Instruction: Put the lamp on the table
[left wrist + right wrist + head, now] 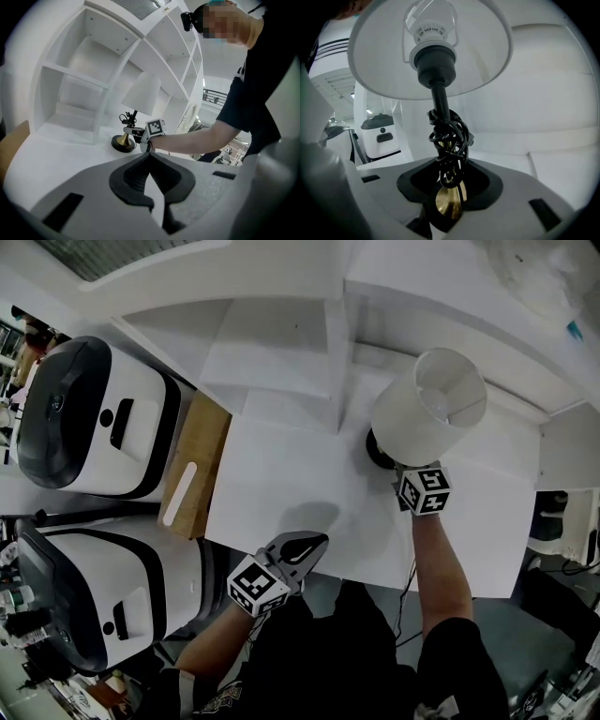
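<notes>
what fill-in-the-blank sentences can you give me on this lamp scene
The lamp stands upright on the table, its shade coloured ____.
A ____ cord is bundled round its brass stem.
The right gripper's jaws stand ____ about that stem.
The left gripper is ____, holding nothing.
Missing: white; black; open; shut.

Lamp base (378, 454) partly beneath its shade (429, 407)
</notes>
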### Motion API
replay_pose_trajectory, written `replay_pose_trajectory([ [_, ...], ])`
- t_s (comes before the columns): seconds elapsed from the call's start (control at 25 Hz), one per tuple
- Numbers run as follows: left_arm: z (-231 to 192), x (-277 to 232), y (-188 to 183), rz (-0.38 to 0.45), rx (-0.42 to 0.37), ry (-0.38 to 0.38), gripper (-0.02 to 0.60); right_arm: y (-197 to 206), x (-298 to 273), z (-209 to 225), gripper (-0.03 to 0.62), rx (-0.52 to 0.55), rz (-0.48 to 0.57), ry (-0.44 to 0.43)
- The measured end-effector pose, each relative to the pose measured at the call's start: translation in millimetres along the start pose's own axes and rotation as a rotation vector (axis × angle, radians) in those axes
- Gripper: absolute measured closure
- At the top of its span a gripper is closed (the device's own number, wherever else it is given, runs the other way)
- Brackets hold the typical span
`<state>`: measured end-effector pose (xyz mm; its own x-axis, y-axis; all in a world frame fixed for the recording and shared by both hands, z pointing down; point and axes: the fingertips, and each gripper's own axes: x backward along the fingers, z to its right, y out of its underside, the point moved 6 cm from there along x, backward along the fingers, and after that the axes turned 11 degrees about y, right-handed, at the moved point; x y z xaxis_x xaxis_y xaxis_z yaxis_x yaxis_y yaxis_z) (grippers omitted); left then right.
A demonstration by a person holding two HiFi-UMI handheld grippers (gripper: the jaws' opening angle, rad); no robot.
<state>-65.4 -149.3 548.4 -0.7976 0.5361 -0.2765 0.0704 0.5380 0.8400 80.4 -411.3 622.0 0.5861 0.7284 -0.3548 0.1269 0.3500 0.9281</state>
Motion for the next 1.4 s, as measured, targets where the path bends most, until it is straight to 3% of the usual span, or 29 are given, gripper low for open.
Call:
replay_pose_trajectory([
  [0.36,3,19,-1,-0.014,-0.015,0.043,0.575,20,53,7,0.459,-0.075,-0.035,0.117],
  [0.6,7,31,-6,-0.026,-0.05,0.104,0.575,16,103,3,0.461,-0.151,0.01,0.221],
  [0.68,8,35,-9,-0.029,-0.063,0.12,0.575,10,120,-4,0.494,-0.163,0.03,0.238],
  [0.88,10,49,-11,-0.048,-0.115,0.159,0.574,-6,160,-35,0.553,-0.193,0.071,0.257],
  [1.08,8,62,-12,-0.059,-0.098,0.164,0.575,-17,193,-78,0.555,-0.191,0.079,0.271],
  [1.4,23,72,-4,-0.1,-0.096,0.244,0.575,-20,239,-147,0.557,-0.237,0.094,0.283],
])
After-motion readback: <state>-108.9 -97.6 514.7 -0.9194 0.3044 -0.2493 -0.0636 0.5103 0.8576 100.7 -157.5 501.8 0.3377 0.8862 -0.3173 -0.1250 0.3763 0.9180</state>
